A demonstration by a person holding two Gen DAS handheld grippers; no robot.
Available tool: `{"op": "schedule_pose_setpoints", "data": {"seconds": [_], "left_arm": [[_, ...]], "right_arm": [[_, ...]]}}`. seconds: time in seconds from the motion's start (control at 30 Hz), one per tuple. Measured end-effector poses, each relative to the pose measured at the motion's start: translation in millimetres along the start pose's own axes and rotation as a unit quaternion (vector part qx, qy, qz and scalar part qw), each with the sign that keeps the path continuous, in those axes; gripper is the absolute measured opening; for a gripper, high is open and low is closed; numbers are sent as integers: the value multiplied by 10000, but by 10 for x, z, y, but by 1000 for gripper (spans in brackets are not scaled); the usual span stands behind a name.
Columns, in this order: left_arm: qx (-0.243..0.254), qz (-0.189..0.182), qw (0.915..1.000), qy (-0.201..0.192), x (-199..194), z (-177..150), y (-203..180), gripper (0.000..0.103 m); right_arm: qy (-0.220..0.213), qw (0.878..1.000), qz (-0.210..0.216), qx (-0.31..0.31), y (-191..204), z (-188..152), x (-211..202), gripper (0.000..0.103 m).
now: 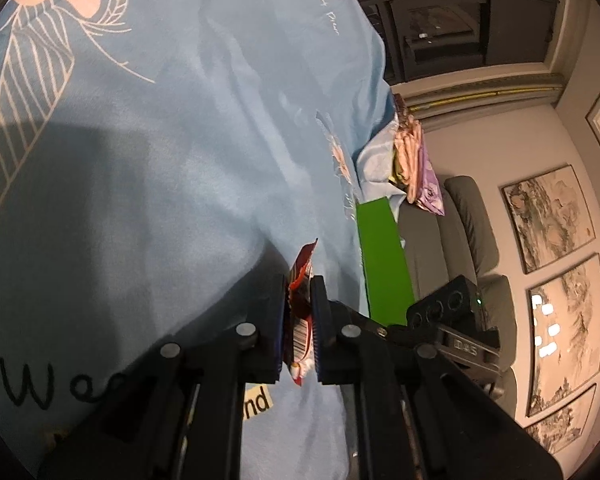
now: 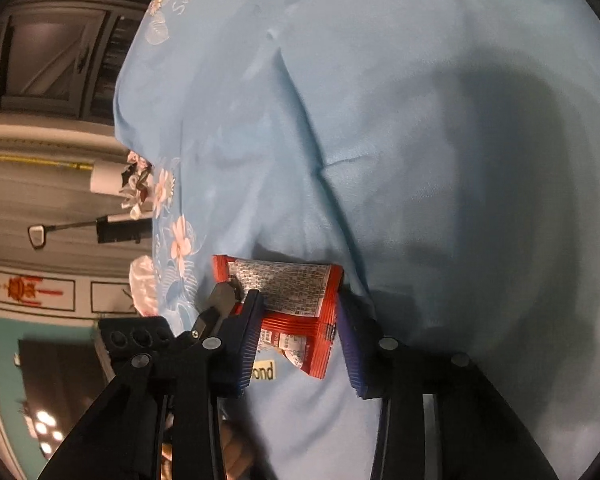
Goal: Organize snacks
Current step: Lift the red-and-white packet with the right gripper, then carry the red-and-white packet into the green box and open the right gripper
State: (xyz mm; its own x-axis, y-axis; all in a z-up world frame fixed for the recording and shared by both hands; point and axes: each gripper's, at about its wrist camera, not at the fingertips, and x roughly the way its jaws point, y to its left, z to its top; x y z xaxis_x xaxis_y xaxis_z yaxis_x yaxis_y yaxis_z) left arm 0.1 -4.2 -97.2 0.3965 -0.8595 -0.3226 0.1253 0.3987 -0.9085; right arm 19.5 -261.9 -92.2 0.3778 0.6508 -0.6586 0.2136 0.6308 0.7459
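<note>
Red snack packet (image 1: 300, 312): light, crinkly, slippery foil, edge-pinched by left gripper (image 1: 299, 320). Right gripper (image 2: 298, 332) spread around it, above blue cloth (image 2: 380, 120). Hold by seam.

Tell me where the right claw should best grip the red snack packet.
On its free crimped end, coming in across the width. The red snack packet lies flat between the open right claw, and the left claw already pinches its other end.
</note>
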Motion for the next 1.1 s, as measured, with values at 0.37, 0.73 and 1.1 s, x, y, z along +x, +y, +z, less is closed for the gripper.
{"op": "schedule_pose_setpoints", "data": {"seconds": [0.37, 0.73, 1.1], "left_arm": [[66, -82, 9999, 76, -40, -29, -40, 11], [149, -287, 9994, -77, -25, -50, -273, 11], [1532, -424, 9867, 342, 911, -43, -1652, 10]], "right_arm": [[-278, 9993, 131, -204, -78, 56, -50, 3], [-599, 9958, 484, -489, 41, 87, -381, 3], [-1699, 9825, 537, -547, -108, 321, -1554, 3]]}}
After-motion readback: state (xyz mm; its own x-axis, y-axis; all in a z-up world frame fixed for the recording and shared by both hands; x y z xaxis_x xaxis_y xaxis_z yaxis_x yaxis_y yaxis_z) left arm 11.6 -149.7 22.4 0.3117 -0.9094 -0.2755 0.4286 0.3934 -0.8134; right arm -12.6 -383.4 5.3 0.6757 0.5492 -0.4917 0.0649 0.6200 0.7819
